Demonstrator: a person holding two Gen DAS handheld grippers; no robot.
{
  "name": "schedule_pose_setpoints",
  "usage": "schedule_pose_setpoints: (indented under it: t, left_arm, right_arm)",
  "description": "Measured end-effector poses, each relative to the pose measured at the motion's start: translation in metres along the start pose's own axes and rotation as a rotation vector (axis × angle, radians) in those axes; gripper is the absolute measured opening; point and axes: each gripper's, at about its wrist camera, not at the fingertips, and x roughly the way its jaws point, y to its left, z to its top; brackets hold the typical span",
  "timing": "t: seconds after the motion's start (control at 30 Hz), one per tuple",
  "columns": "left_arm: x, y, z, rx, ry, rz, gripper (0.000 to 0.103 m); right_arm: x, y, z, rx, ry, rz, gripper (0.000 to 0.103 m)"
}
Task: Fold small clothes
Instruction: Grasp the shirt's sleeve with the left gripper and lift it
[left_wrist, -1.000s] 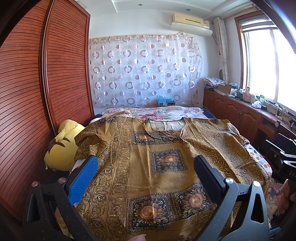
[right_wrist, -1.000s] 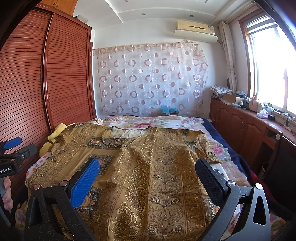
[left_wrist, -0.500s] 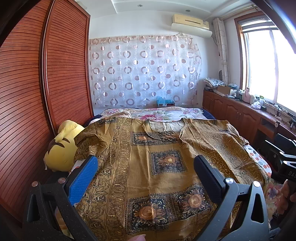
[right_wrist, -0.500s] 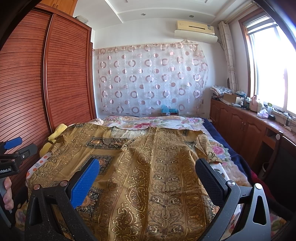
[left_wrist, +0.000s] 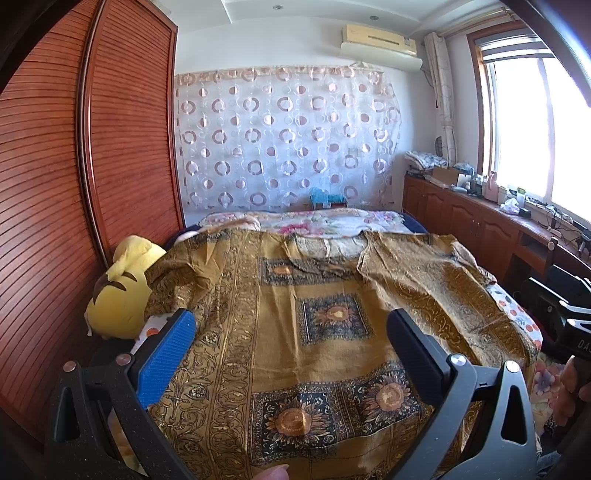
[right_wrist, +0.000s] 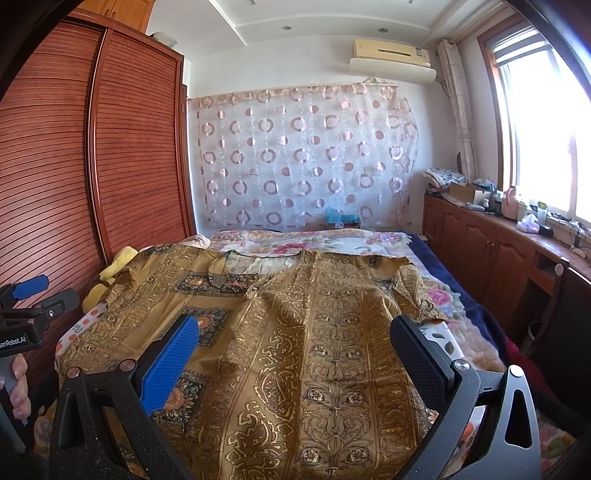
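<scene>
A gold-brown patterned garment (left_wrist: 317, 317) lies spread flat on the bed, collar toward the far end; it also shows in the right wrist view (right_wrist: 325, 332). Its right half lies folded over the middle. My left gripper (left_wrist: 291, 328) hovers open and empty above the near left part of the garment. My right gripper (right_wrist: 295, 336) hovers open and empty above the near right part. The left gripper also shows at the left edge of the right wrist view (right_wrist: 26, 317), and the right gripper at the right edge of the left wrist view (left_wrist: 561, 314).
A yellow plush toy (left_wrist: 122, 291) lies between bed and wooden wardrobe (left_wrist: 74, 184) on the left. A floral bedspread (right_wrist: 314, 243) covers the bed's far end. Wooden cabinets (right_wrist: 491, 251) with clutter run under the window on the right.
</scene>
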Motion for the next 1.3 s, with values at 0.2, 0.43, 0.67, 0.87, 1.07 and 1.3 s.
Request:
schedule_pose_setpoints:
  t: [0.2,0.43,0.67,0.87,1.07,1.3]
  left_arm:
    - [0.017,0.001,-0.009,0.014,0.059,-0.006,0.103]
    - [0.035,0.012,-0.021,0.004,0.12,-0.011,0.103]
    - [0.055,0.037,-0.034,-0.014,0.167,-0.017,0.103]
    - [0.074,0.066,-0.038,-0.033,0.213,0.003,0.103]
    - [0.089,0.108,-0.033,-0.082,0.237,-0.012,0.101]
    - [0.105,0.159,-0.018,-0.146,0.239,0.013,0.09]
  right_arm:
    - [0.009,-0.003,0.0,0.0,0.01,0.036,0.103]
    - [0.016,-0.002,0.0,-0.023,0.003,0.056,0.103]
    - [0.041,-0.001,0.006,-0.065,0.019,0.114,0.103]
    - [0.084,0.001,0.016,-0.12,0.065,0.128,0.103]
    - [0.129,0.008,0.017,-0.172,0.143,0.224,0.103]
    - [0.152,0.013,0.021,-0.217,0.213,0.284,0.103]
